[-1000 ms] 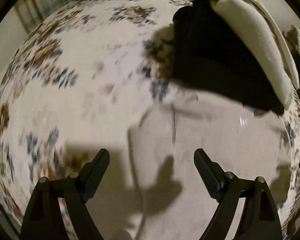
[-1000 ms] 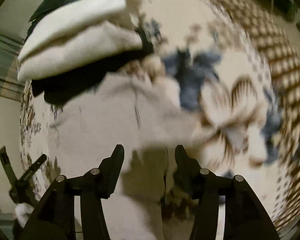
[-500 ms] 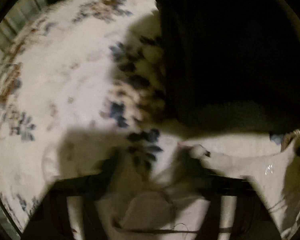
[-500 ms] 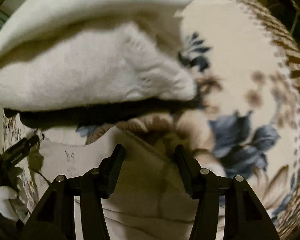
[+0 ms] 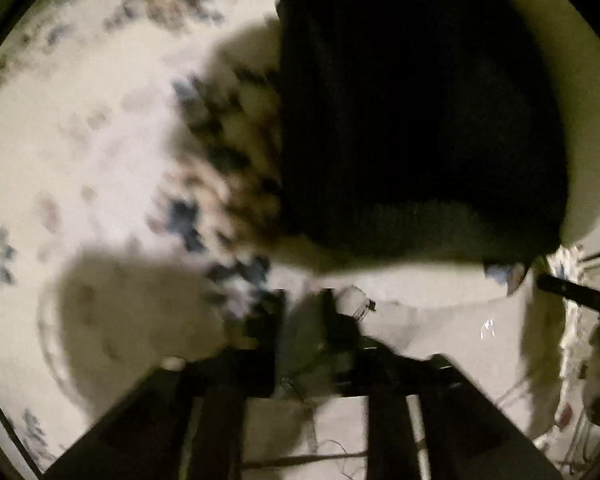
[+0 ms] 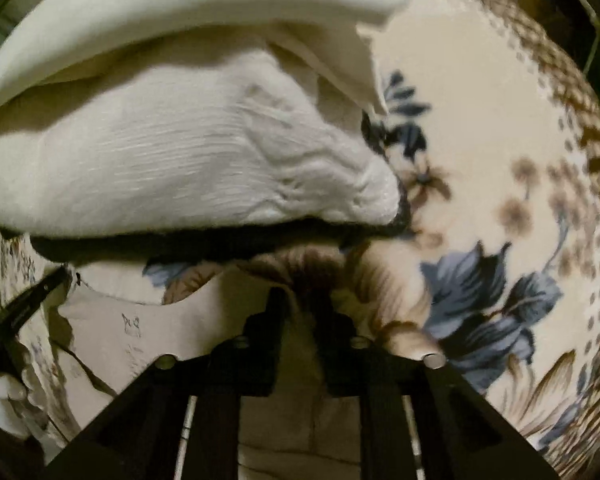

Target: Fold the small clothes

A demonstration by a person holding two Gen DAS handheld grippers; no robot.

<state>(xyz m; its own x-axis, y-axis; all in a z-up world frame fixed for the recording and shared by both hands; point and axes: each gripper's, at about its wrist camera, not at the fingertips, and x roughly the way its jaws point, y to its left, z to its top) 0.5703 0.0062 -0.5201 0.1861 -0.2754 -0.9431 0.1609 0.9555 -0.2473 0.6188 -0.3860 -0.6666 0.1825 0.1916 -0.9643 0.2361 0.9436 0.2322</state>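
— Beige cloth is what we have in both claws, yes?
— Yes. Our left claw (image 5: 303,304) has its fingers drawn close on the near edge of the beige garment (image 5: 440,320), with cloth bunched between them, though that view is blurred.
— And the right?
— Our right claw (image 6: 303,304) is nearly closed too, pinching the same beige garment (image 6: 148,332) at its far edge.
— Where does it lie?
— Near us, spread on the floral blanket (image 6: 480,160). Just beyond it sits a stack: a black folded piece (image 6: 180,244) at the bottom, white folded clothes (image 6: 172,160) on top.
— Anything else?
— From the right view, the left claw shows at the far left, held by a white-gloved hand (image 6: 4,404).
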